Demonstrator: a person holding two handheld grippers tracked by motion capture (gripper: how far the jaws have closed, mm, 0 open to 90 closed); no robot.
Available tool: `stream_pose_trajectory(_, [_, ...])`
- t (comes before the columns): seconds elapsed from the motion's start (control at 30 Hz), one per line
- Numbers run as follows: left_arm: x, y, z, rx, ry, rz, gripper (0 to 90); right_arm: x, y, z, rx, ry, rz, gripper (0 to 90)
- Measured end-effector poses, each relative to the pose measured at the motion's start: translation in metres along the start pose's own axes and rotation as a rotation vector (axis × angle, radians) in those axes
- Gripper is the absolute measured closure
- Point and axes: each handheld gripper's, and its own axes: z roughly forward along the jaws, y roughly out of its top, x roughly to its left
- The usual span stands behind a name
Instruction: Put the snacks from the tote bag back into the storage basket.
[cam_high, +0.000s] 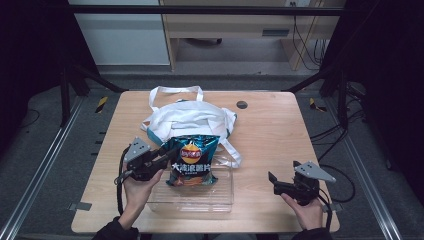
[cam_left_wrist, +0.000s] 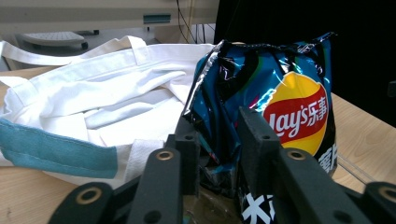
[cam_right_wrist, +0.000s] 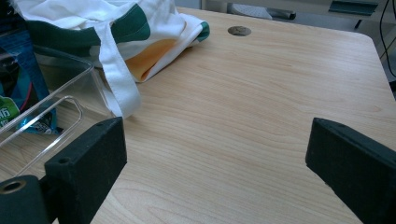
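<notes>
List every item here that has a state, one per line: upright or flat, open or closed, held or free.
Lay's chip bag: sealed, standing upright in the bin, its edge between the left claw's jaws.
Clear plastic bin: open-topped, flat on the table.
White tote bag: crumpled, lying flat, free.
Left claw: partly open around the bag's edge.
Right claw: wide open, empty.

Left black two-jaw gripper (cam_high: 161, 159) and right black two-jaw gripper (cam_high: 281, 186): blocky black jaws, brass-ringed screw holes, grey three-cornered top plates, trailing black cables. Dark sleeves at both wrists.
</notes>
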Motion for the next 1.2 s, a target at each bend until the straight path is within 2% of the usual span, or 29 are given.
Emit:
stream_pose_trajectory(0.33, [0.0030, 0.0006, 0.0007, -0.001, 0.005, -0.006, 58.6, -0.0003, 0.0000, 0.0001, -0.001, 0.001, 0.000, 5.5])
stream_pose_trajectory(0.47, [0.0028, 0.0008, 0.0004, -0.004, 0.008, 0.008, 55.7, -0.0004, 0.0000, 0.0000, -0.002, 0.000, -0.001, 5.5])
stream_pose_trajectory(0.7, [0.0010, 0.0013, -0.0007, 0.003, -0.014, 0.019, 65.5, -0.0002, 0.0001, -0.0003, -0.002, 0.001, 0.000, 5.5])
stream_pose_trajectory(1.0, [-0.0011, 0.0026, 0.0035, 0.006, 0.020, 0.022, 69.8, -0.0003, 0.0003, 0.0001, -0.001, 0.000, -0.001, 5.5])
stream_pose_trajectory(1.2, [-0.0015, 0.0023, 0.0075, 0.005, 0.036, 0.019, 68.1, 0.0001, 0.0004, 0.0003, 0.002, 0.000, -0.001, 5.5])
